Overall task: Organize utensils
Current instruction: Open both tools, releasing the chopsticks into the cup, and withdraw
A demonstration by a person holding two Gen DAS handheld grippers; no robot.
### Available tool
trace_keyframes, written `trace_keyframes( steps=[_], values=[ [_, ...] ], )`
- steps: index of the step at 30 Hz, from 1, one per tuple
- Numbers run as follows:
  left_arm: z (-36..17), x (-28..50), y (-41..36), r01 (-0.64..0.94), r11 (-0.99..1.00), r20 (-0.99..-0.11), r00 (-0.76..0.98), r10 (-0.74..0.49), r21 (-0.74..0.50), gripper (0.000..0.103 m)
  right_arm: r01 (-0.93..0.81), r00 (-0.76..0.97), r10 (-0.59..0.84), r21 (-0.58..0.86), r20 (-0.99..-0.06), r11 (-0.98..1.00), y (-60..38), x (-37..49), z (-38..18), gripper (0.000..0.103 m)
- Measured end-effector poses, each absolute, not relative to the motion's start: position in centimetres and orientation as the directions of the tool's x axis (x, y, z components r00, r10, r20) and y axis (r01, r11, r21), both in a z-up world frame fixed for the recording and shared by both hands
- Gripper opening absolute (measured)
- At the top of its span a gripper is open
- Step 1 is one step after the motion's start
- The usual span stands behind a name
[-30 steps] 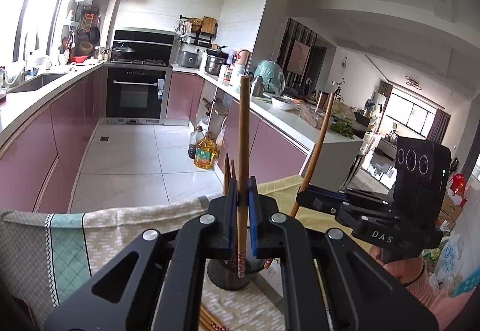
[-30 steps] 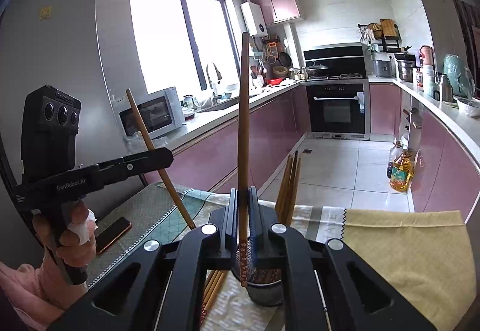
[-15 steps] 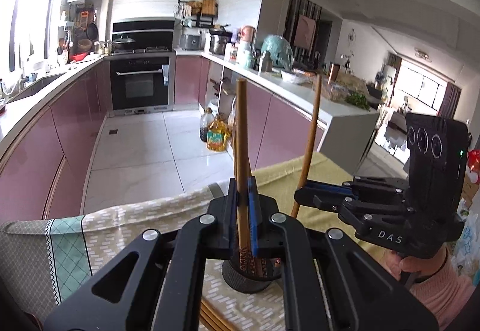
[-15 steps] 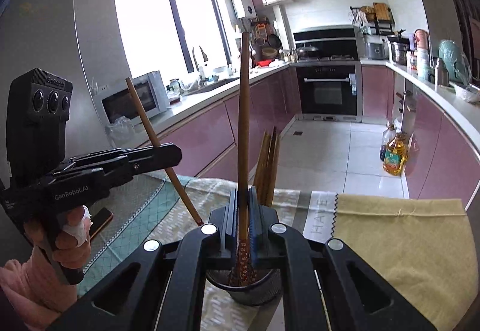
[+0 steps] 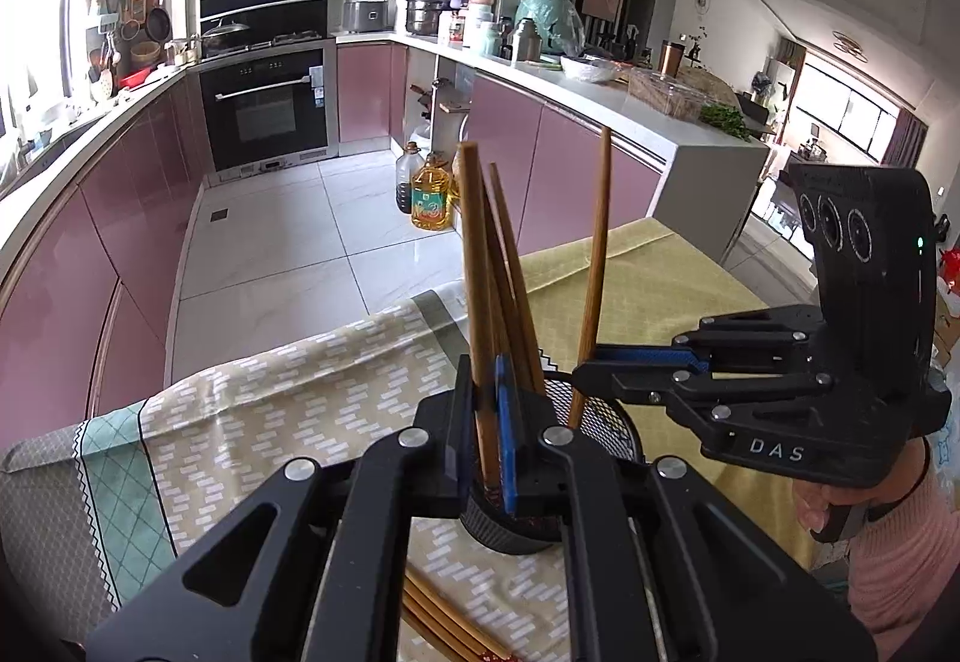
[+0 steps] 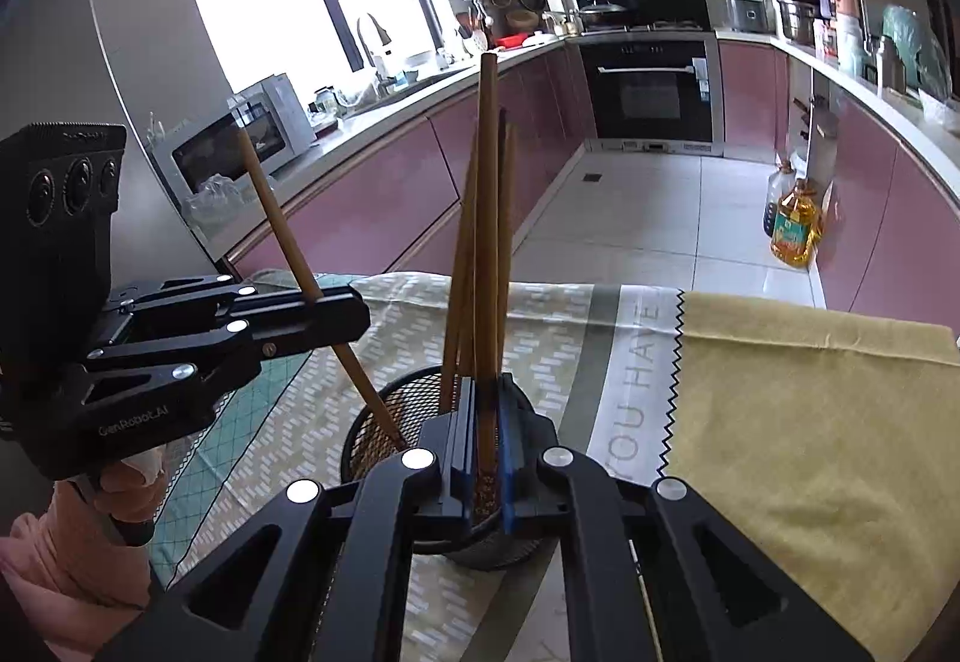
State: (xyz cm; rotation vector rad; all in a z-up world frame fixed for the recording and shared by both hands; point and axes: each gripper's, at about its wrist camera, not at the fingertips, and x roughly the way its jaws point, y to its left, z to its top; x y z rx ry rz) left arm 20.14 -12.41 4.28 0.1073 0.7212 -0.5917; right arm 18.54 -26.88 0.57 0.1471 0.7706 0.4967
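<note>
Kitchen with pink cabinets; two grippers put chopsticks into a mesh cup on the table.

Patterned cloth (image 5: 288, 410) covers the table at the bottom of both views, and a black mesh holder (image 6: 384, 422) stands on it. At lower centre of the left view, the left gripper (image 5: 486, 422) is clenched on one wooden chopstick (image 5: 474, 272), whose lower end is inside the holder. At right of the same view, the right gripper (image 5: 585, 371) grasps another chopstick (image 5: 597, 254), also with its tip in the holder. More chopsticks (image 6: 507, 218) lean inside the holder. Loose chopsticks (image 5: 444, 623) lie on the cloth at the bottom edge.
</note>
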Motion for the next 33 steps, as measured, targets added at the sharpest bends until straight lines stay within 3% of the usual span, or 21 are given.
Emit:
trace_keyframes(
  steps=[10,14,25,31,33],
  values=[
    [3.0,22.6,-12.3,0.51,0.851,-0.662,0.596,-0.455,-0.127,0.009,-0.344,0.632,0.479,0.334,-0.609,0.878,-27.1,19.7,0.8,0.008],
    [2.7,21.9,-11.4,0.489,0.863,-0.648,0.618,-0.446,-0.127,0.021,-0.341,0.641,0.476,0.333,-0.602,0.879,-27.3,19.7,0.9,0.009],
    [3.8,18.6,-8.0,0.46,0.879,-0.563,0.698,-0.442,-0.12,0.028,-0.377,0.69,0.493,0.318,-0.531,0.87,-27.7,16.1,2.6,0.036],
    [3.3,16.2,-6.4,0.447,0.887,-0.556,0.712,-0.429,-0.112,0.029,-0.438,0.667,0.541,0.319,-0.512,0.841,-26.9,13.4,2.9,0.043],
    [2.8,15.4,-5.8,0.439,0.893,-0.562,0.715,-0.415,-0.101,0.036,-0.469,0.648,0.568,0.322,-0.508,0.823,-26.3,12.3,2.6,0.043]
  ],
)
